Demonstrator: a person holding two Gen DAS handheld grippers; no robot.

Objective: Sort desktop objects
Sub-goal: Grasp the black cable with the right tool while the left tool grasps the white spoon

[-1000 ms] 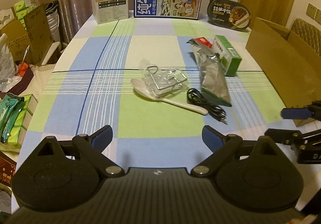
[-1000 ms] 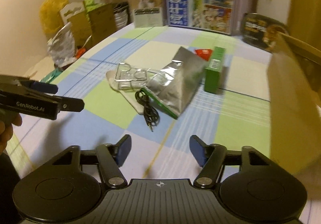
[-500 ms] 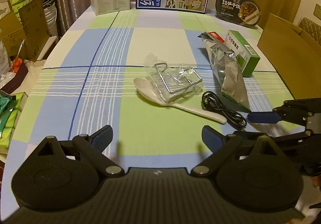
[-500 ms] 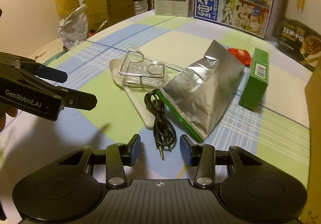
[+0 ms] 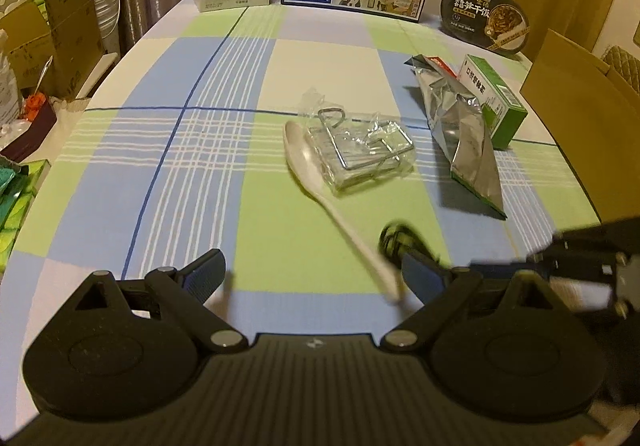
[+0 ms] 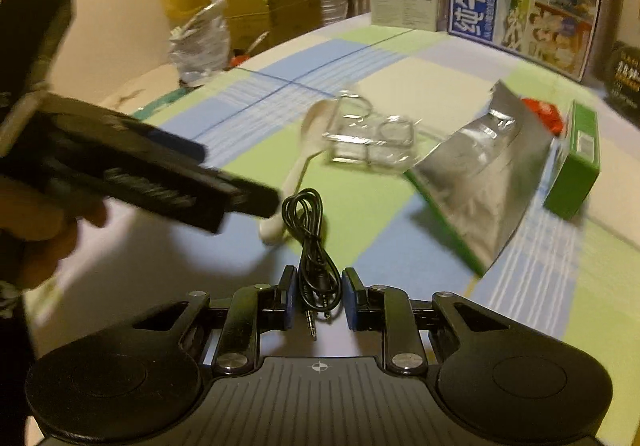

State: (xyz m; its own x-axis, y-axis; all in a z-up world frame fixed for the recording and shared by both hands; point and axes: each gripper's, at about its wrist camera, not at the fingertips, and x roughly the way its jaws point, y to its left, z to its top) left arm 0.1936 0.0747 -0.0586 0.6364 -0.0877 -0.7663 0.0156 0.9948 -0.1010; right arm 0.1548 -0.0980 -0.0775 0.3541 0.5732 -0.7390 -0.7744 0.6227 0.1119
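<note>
My right hand-held gripper (image 6: 318, 298) has its jaws narrowed around the near end of the coiled black cable (image 6: 310, 238); they have just been closing, and a small gap still shows on each side, so the pads are not pressing on it yet. The cable lies on the checked worktop (image 5: 168, 150), its plug pointing toward me, just beside the handle of the white spoon (image 5: 320, 182). My left hand-held gripper (image 5: 316, 274) hangs wide apart with nothing between its fingers. Past the spoon sits a wire rack in clear wrap (image 5: 360, 150), then a silver pouch (image 5: 468, 134) leaning by a green box (image 5: 494, 102).
</note>
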